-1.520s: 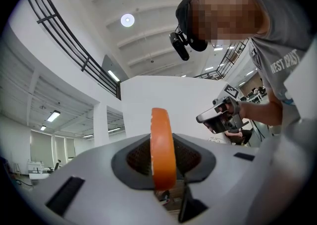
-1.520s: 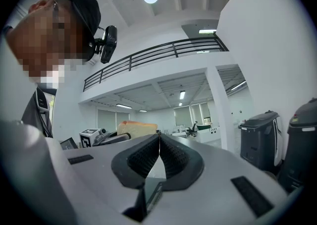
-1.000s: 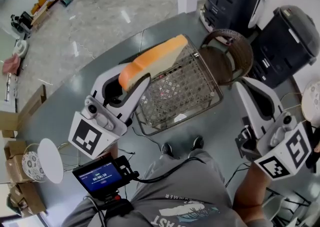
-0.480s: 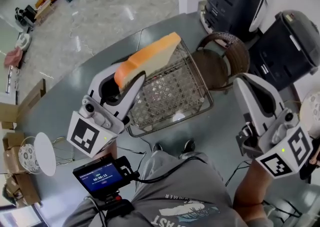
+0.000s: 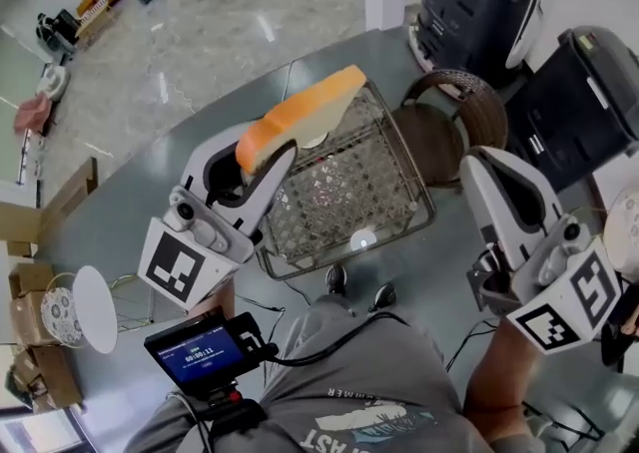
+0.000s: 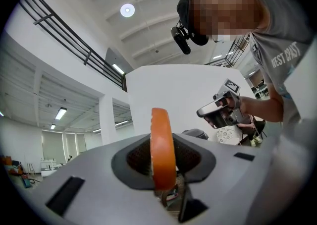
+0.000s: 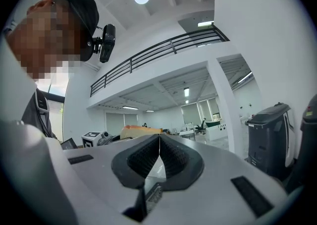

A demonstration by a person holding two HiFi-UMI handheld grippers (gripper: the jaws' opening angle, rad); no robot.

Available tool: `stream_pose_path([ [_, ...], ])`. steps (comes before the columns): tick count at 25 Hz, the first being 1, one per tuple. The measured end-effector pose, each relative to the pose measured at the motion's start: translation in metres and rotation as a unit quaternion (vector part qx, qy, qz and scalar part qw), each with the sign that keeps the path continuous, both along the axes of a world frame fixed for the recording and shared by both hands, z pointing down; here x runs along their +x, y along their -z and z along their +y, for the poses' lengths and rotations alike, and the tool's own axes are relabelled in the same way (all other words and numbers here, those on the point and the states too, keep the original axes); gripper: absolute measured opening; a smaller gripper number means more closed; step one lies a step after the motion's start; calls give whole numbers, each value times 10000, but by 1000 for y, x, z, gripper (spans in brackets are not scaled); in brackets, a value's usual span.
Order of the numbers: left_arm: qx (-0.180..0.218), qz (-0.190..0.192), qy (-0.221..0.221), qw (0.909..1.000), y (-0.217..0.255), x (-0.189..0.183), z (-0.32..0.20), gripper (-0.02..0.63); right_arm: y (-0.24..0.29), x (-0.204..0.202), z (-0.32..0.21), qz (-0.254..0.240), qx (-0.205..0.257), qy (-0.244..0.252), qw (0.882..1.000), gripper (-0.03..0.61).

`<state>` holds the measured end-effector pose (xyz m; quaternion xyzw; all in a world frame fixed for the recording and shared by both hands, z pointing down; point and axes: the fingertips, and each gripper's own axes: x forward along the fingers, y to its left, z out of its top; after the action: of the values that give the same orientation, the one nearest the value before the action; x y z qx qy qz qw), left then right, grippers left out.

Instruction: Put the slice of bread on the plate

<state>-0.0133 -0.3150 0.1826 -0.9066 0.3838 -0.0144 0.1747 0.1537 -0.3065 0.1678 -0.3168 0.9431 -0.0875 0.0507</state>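
My left gripper (image 5: 265, 160) is shut on the slice of bread (image 5: 305, 117), a thick piece with an orange-brown crust. It holds the slice by one end, and the rest juts out over a wire basket (image 5: 384, 197). In the left gripper view the bread (image 6: 162, 152) stands edge-on between the pads. My right gripper (image 5: 481, 160) hovers to the right of the basket, shut with nothing in it; its pads (image 7: 159, 155) meet. A white plate (image 5: 97, 308) stands on edge at the far left, well apart from both grippers.
A round brown wicker basket (image 5: 469, 92) sits behind the wire basket on the grey table (image 5: 150, 202). Two dark appliances (image 5: 574, 92) stand at the back right. A patterned dish (image 5: 55, 319) is beside the white plate, another (image 5: 627, 231) at the right edge.
Both grippers have drifted a little sideways over the table. The bread stays clamped in the left one, and the right one stays shut.
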Motion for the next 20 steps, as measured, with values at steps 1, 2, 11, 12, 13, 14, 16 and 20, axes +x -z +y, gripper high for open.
stream_pose_path([
  [1,36,5,-5,10000,4,-5,-3,101,4,-3,0,6,39,-43,10000,6],
  [2,46,9,5,10000,7,-11,-5,101,8,-8,-1,10,70,-78,9999,6],
  [11,2,-123,-84,9999,-1,-37,-39,100,-4,-34,-15,82,-86,-247,9996,6],
  [12,2,-90,-107,9999,-3,-38,-45,101,-6,-35,-17,96,-120,-288,9995,6],
  [13,8,-47,-142,9999,-4,-38,-50,101,-8,-36,-20,106,-154,-332,9993,6],
  [14,3,-10,-188,9998,-7,-37,-56,100,-11,-36,-22,116,-187,-375,9991,6],
  [16,-67,-25,-223,9997,-18,-35,-70,101,-16,-34,-28,141,-244,-449,9986,6],
  [20,-277,-131,-148,9994,-42,-38,-99,101,-23,-32,-37,194,-360,-591,9974,6],
])
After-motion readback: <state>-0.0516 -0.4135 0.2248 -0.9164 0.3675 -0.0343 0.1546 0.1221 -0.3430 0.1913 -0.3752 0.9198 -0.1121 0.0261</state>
